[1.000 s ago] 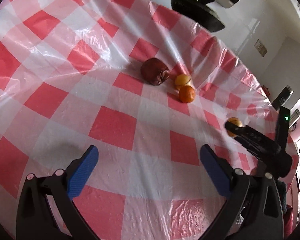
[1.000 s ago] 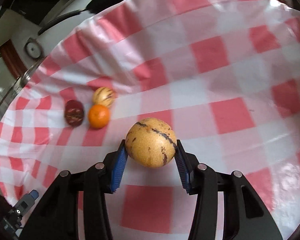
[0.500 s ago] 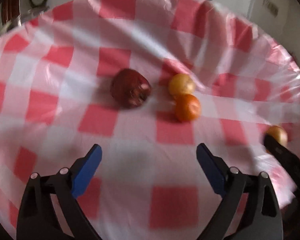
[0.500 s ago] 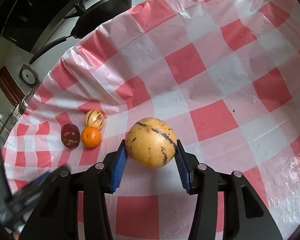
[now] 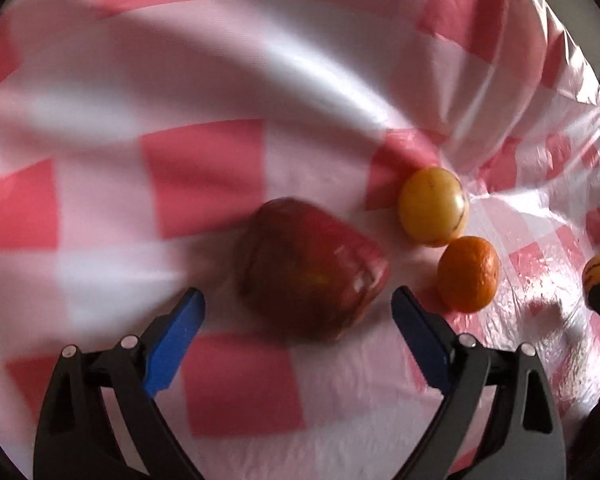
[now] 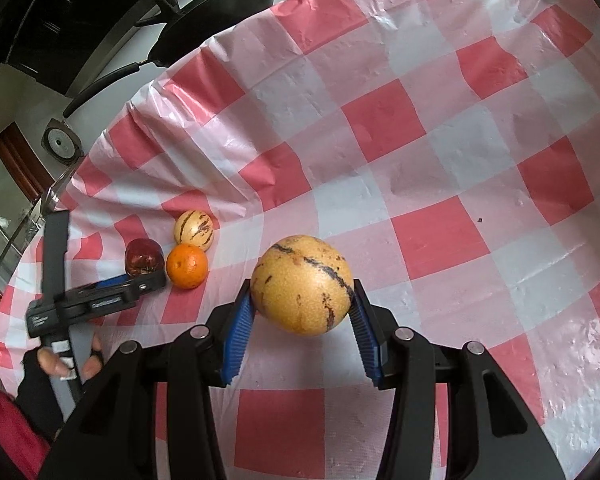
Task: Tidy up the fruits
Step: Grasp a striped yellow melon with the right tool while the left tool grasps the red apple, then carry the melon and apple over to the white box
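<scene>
A dark red apple (image 5: 312, 268) lies on the red-and-white checked cloth (image 5: 204, 176), just ahead of and between the blue fingertips of my left gripper (image 5: 298, 304). That gripper is open and its pads stay clear of the apple. To the apple's right sit a small yellow striped fruit (image 5: 434, 206) and an orange (image 5: 468, 274). My right gripper (image 6: 302, 292) is shut on a large yellow fruit with dark streaks (image 6: 302, 284), held above the cloth. In the right wrist view the left gripper (image 6: 156, 280) reaches the apple (image 6: 142, 258) beside the orange (image 6: 187, 266) and the small striped fruit (image 6: 194, 230).
A black pan (image 6: 220, 8) with a long handle stands beyond the table's far edge. A gloved hand (image 6: 60, 364) holds the left gripper at the lower left. The cloth (image 6: 420, 140) is wrinkled near the far edge.
My left gripper has swept toward the fruit group and rolled; the apple now sits between its fingertips. Its jaws narrowed slightly. The right gripper stays put with the yellow fruit.
</scene>
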The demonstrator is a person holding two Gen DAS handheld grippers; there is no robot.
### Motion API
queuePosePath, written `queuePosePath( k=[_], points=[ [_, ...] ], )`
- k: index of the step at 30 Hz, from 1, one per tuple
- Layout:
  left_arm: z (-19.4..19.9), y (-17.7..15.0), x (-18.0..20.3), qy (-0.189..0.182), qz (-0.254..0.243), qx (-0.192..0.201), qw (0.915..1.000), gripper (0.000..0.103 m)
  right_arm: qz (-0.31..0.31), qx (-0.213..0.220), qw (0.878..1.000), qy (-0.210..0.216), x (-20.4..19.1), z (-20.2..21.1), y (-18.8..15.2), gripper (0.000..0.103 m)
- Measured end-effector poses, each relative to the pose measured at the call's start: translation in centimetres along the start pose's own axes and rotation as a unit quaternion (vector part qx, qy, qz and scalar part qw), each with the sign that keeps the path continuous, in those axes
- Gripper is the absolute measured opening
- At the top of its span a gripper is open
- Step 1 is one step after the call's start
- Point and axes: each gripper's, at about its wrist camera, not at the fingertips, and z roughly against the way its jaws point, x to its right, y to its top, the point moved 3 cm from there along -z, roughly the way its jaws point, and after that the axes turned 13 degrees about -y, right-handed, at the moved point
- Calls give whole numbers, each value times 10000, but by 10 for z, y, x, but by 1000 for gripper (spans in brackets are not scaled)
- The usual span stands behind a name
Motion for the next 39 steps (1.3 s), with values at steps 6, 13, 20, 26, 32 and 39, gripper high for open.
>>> queuePosePath(
  k=[6, 13, 20, 26, 32, 39],
  points=[
    [-4, 13, -9, -51, -89, 145, 9998, 86, 51, -49, 10000, 5, -2, -2, 0, 47],
    [8, 2, -1, 274, -180, 379, 9987, 62, 55, -73, 10000, 3, -3, -3, 0, 47],
    [64, -48, 52, 998, 354, 838, 9908, 63, 43, -78, 10000, 13, -3, -3, -1, 47],
    [92, -96, 80, 967, 853, 999, 9866, 63, 15, -51, 10000, 30, -2, -2, -1, 47],
    [94, -114, 93, 1006, 1000, 1024, 9846, 63, 7, -53, 10000, 15, -2, -2, -1, 47],
    [118, -139, 93, 1039, 1095, 1080, 9826, 63, -1, -121, 9999, -30, -2, -4, -2, 47]
  ],
)
